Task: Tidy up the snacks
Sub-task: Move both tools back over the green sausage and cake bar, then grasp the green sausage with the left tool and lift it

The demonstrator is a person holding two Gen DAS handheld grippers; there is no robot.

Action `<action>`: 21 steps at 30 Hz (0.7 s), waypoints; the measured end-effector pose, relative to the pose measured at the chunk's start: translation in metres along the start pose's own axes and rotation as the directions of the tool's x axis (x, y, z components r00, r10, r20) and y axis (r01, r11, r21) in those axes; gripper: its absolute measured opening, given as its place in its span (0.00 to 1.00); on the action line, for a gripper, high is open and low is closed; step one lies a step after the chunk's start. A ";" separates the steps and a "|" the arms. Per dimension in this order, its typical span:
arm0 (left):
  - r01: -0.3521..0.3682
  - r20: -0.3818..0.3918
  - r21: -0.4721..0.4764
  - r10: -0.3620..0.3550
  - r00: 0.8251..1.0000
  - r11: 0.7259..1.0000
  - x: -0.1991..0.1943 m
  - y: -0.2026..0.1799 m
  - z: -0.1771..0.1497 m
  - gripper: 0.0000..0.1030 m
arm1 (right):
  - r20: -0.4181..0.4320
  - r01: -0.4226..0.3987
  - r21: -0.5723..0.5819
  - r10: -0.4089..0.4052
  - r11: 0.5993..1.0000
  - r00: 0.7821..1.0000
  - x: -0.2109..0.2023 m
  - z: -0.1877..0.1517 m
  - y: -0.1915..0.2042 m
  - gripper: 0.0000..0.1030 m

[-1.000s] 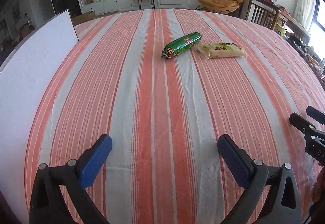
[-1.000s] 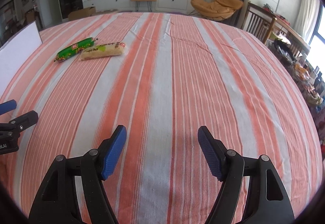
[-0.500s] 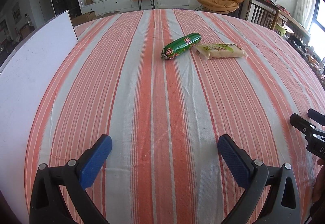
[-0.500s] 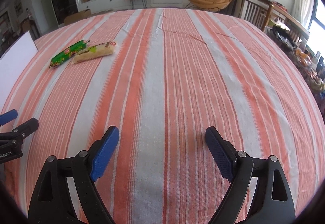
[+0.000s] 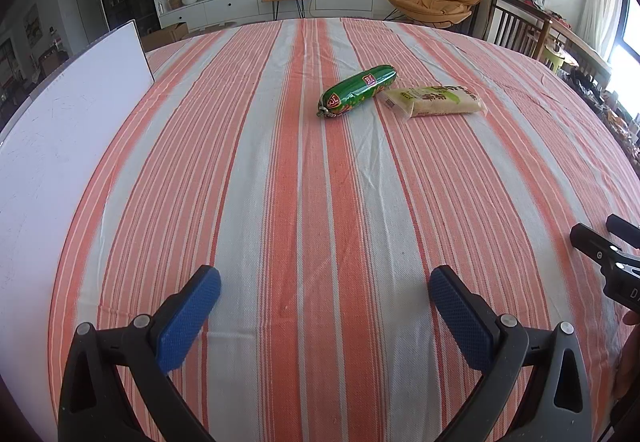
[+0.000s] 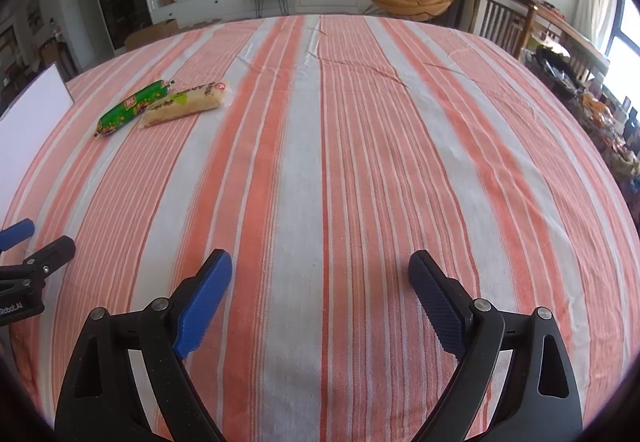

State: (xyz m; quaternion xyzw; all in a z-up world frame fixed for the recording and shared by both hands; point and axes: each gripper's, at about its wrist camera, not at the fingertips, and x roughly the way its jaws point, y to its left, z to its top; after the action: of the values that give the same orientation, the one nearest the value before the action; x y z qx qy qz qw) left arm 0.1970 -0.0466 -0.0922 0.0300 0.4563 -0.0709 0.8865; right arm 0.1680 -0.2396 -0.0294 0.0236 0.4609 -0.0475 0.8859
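Change since earlier frame: the right gripper (image 6: 320, 278) stands wider than a second ago and its jaws are opening; the left gripper (image 5: 324, 292) and both snacks lie as before.
Right gripper: blue-padded fingers (image 6: 204, 300) spread wide, nothing between them, only striped cloth beneath; touching no snack.
Left gripper: fingers (image 5: 190, 318) wide apart, empty, poised over the cloth; its side bears the partly cut-off lettering "RobotAI" in the right wrist view.
Green sausage pack (image 5: 358, 89): a glossy green tube with pinched ends and a small red label whose characters are too small to read; it lies slanted on the far middle of the surface (image 5: 280, 201).
Pale snack packet (image 5: 434, 101): a flat, clear wrapper over a beige block, with a green-and-white printed panel of illegible characters; just beside the sausage pack's far end, on its right in the left wrist view, possibly touching.
Position of snacks: well apart from both grippers.
Surface: covered in orange-and-white striped cloth.
White board (image 5: 60, 145): along the left edge.
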 end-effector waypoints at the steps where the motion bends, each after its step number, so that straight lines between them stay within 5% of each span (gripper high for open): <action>1: 0.003 -0.005 0.007 -0.003 1.000 1.000 0.000 0.000 0.001 1.00 | 0.000 0.000 0.000 0.000 1.000 1.000 0.000 0.000 0.000 0.90; 6: 0.072 -0.143 0.079 -0.060 0.988 0.994 0.018 0.006 0.036 1.00 | 0.000 0.000 0.000 0.000 1.000 1.000 0.000 0.000 0.000 0.90; 12: 0.067 -0.097 0.135 -0.054 0.994 0.989 0.038 0.009 0.106 0.98 | -0.001 -0.001 -0.001 0.001 1.000 1.000 0.000 0.000 0.000 0.90; 19: 0.088 -0.126 0.182 -0.065 0.990 0.979 0.083 -0.005 0.147 0.78 | -0.002 -0.003 -0.002 0.003 1.000 1.000 0.000 0.001 0.000 0.92; 21: 0.115 -0.138 0.177 -0.091 0.986 0.977 0.091 -0.007 0.149 0.59 | -0.002 -0.003 -0.002 0.003 1.000 1.000 0.000 0.001 0.000 0.92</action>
State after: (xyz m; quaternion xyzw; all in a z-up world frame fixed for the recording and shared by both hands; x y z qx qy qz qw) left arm 0.3682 -0.0799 -0.0789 0.0928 0.5049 -0.1566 0.8438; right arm 0.1685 -0.2398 -0.0288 0.0233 0.4618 -0.0458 0.8855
